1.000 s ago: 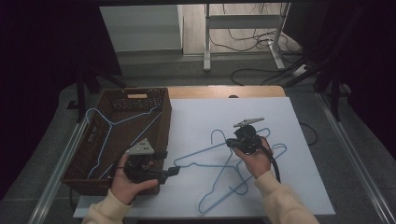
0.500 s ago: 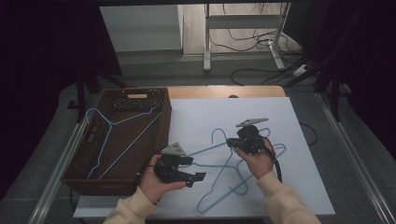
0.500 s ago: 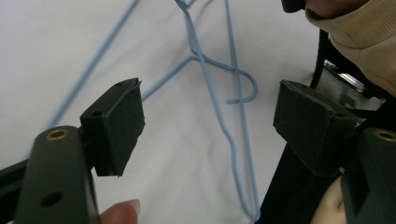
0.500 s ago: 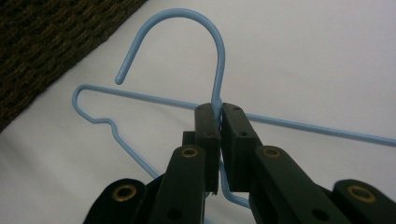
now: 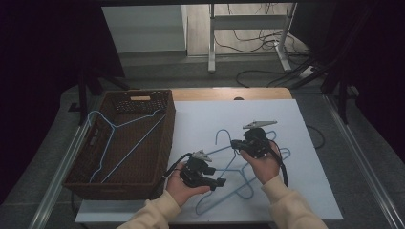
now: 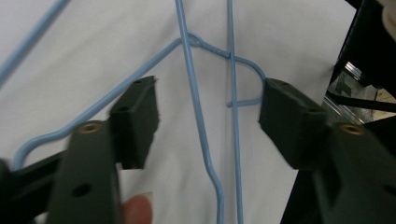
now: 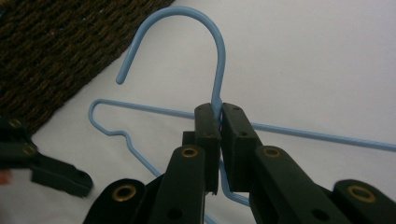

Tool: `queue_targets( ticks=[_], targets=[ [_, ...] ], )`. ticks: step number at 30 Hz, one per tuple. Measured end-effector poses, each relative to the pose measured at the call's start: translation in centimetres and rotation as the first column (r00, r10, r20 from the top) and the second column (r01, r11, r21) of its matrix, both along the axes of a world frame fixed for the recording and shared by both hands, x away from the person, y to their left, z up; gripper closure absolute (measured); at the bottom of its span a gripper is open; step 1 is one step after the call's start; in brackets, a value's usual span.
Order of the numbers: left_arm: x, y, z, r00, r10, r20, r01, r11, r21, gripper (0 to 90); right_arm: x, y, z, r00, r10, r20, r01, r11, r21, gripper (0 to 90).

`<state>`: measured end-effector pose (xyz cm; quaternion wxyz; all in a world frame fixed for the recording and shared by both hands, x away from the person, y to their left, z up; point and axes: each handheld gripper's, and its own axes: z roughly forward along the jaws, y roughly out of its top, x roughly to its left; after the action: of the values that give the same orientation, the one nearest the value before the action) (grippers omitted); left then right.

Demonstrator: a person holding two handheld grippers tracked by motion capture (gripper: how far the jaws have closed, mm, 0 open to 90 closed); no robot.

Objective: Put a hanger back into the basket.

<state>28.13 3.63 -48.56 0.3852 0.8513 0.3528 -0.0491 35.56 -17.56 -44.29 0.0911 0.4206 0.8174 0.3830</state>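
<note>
Right hand-held gripper [image 7: 219,140] around hanger neck [image 7: 216,95]

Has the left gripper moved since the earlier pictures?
Yes. In the high view the left gripper has moved right, away from the basket, onto the blue hangers; its fingers have just been closing around their wires.

A white rectangular tabletop [image 5: 305,191] lies in the foreground, with a strip of light wooden board [image 5: 229,93] exposed along its far edge. Grey metal rails [image 5: 62,181] run along both long sides of the table. The floor beyond is grey carpet [image 5: 167,67], giving way to a pale wood-effect surface [image 5: 196,24] farther back. A white metal stand with a crossbar and two legs [image 5: 248,21] rests there, amid loose black cables [image 5: 267,74]. A pale grey panel [image 5: 143,28] stands behind. Black curtains [image 5: 38,62] enclose both sides. Lighting is dim, brightest on the tabletop.
</note>
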Motion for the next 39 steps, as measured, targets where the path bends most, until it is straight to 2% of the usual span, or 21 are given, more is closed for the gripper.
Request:
queue_targets(
  ticks=[4,7,12,15,18,19,24,28,34,39],
  targets=[
    [0.3,-0.5,-0.8,0.9998,0.018,-0.010,-0.018,0.9995,0.026,52.7,-0.1,0.0,0.1,1.0000,0.006,0.000,-0.006,0.9999,0.012,85.5],
    [0.5,-0.7,-1.2,0.9995,0.024,-0.023,-0.023,0.9994,0.024,61.4,-0.2,0.0,0.3,1.0000,0.009,0.002,-0.009,0.9998,0.020,85.4],
    [0.6,-0.5,-1.5,0.9988,0.019,-0.046,-0.018,0.9998,0.009,76.7,-0.3,0.0,0.5,0.9999,0.012,0.002,-0.012,0.9995,0.029,85.4],
    [0.7,-0.2,-1.5,0.9978,0.019,-0.063,-0.020,0.9997,-0.014,84.0,-0.4,-0.1,0.5,0.9998,0.018,0.001,-0.018,0.9994,0.030,85.2],
    [0.6,0.2,-1.4,0.9975,0.037,-0.059,-0.039,0.9986,-0.036,85.4,-0.4,-0.2,0.7,0.9993,0.037,0.007,-0.037,0.9986,0.039,83.6],
    [0.6,0.4,-1.2,0.9971,0.041,-0.064,-0.045,0.9975,-0.055,86.0,-0.4,-0.3,0.8,0.9991,0.042,0.008,-0.043,0.9979,0.049,81.0],
    [0.3,1.3,-0.2,0.9965,0.057,-0.062,-0.064,0.9913,-0.115,86.3,-0.7,-1.1,1.4,0.9961,0.071,0.053,-0.076,0.9928,0.093,58.9],
    [0.0,1.9,0.8,0.9968,0.061,-0.052,-0.068,0.9855,-0.155,86.4,-1.2,-2.3,2.1,0.9930,0.061,0.102,-0.074,0.9890,0.129,47.2],
    [-0.3,3.0,2.3,0.9975,0.065,-0.026,-0.069,0.9784,-0.195,86.4,-2.2,-4.8,2.5,0.9792,0.065,0.192,-0.096,0.9829,0.157,40.7],
    [-0.3,4.0,3.3,0.9974,0.070,-0.016,-0.072,0.9702,-0.231,86.4,-2.9,-6.7,2.0,0.9760,0.050,0.212,-0.086,0.9823,0.166,39.6]
  ],
)
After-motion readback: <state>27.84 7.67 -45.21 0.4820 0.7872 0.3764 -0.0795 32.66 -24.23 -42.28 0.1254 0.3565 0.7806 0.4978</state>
